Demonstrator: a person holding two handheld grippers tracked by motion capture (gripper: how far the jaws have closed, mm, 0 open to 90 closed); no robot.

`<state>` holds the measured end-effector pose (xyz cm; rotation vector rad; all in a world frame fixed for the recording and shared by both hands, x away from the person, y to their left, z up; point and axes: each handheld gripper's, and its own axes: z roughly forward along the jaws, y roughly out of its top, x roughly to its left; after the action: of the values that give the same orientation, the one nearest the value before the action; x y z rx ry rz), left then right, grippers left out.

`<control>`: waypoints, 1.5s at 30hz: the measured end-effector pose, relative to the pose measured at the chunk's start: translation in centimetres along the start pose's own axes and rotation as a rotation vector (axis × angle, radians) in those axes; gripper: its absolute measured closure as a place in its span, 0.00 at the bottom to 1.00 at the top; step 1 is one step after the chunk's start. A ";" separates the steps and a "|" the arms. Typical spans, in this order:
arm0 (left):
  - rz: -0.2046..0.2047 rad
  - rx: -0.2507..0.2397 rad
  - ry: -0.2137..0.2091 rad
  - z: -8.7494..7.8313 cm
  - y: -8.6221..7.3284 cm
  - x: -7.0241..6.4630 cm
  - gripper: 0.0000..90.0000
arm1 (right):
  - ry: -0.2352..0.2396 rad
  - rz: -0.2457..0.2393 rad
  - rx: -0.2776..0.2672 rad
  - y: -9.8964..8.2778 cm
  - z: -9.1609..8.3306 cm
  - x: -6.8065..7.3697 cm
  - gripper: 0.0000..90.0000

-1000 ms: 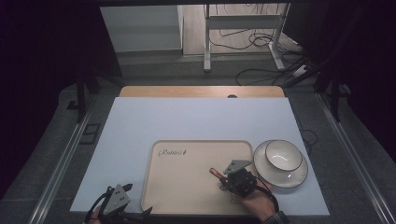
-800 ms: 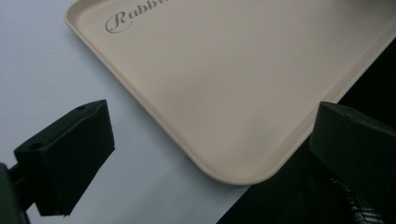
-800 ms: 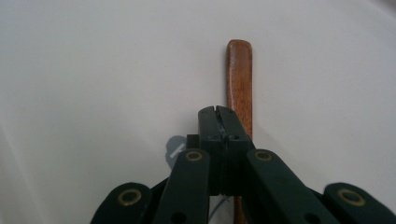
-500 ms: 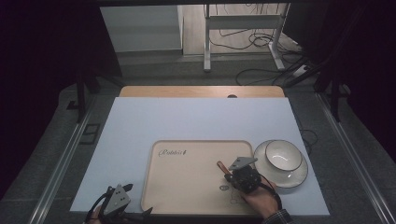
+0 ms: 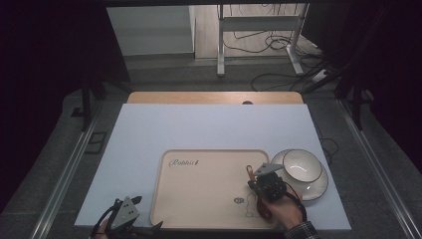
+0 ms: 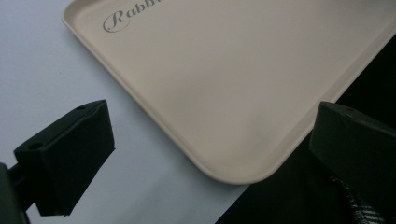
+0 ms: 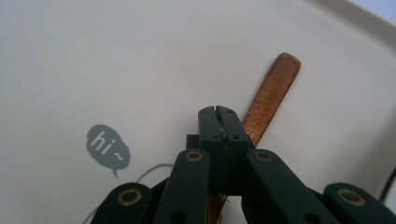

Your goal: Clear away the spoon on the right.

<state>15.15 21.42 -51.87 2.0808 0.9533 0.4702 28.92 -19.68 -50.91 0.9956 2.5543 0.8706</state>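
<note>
My right gripper (image 5: 255, 182) is over the right part of the beige tray (image 5: 199, 199), shut on a brown wooden utensil (image 5: 247, 171). In the right gripper view the jaws (image 7: 218, 113) are pressed together and the wooden handle (image 7: 273, 91) runs slantwise beneath them, its rounded end pointing away. A grey "hi~" speech bubble (image 7: 107, 148) is printed on the tray beside it. My left gripper (image 5: 153, 229) rests at the near left of the table, open, its jaws wide apart on either side of the tray's near corner (image 6: 233, 175).
A white bowl with a dark rim (image 5: 298, 167) sits on a white plate (image 5: 316, 188) just right of the tray. The tray carries the word "Rabbit" (image 5: 183, 162). A pale blue mat (image 5: 209, 124) covers the table, whose far wooden edge (image 5: 214, 97) shows.
My right gripper has moved to the right and a little farther away across the tray, taking the wooden utensil with it. The left gripper has stayed put.
</note>
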 end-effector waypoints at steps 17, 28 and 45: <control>0.004 0.003 -0.001 0.0 0.0 0.0 0.00 | -0.041 0.047 -0.002 -0.5 -0.5 -1.2 1.00; -0.001 0.001 0.000 0.1 0.0 0.0 0.00 | -0.024 0.029 -0.046 -0.3 -1.2 -0.6 0.93; -0.004 -0.001 0.001 0.0 0.0 0.0 0.00 | -0.014 0.010 -0.084 -0.1 -2.3 0.0 0.83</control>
<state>15.18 21.39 -51.90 2.0777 0.9577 0.4689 27.88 -20.68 -49.18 0.9865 2.4815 0.9612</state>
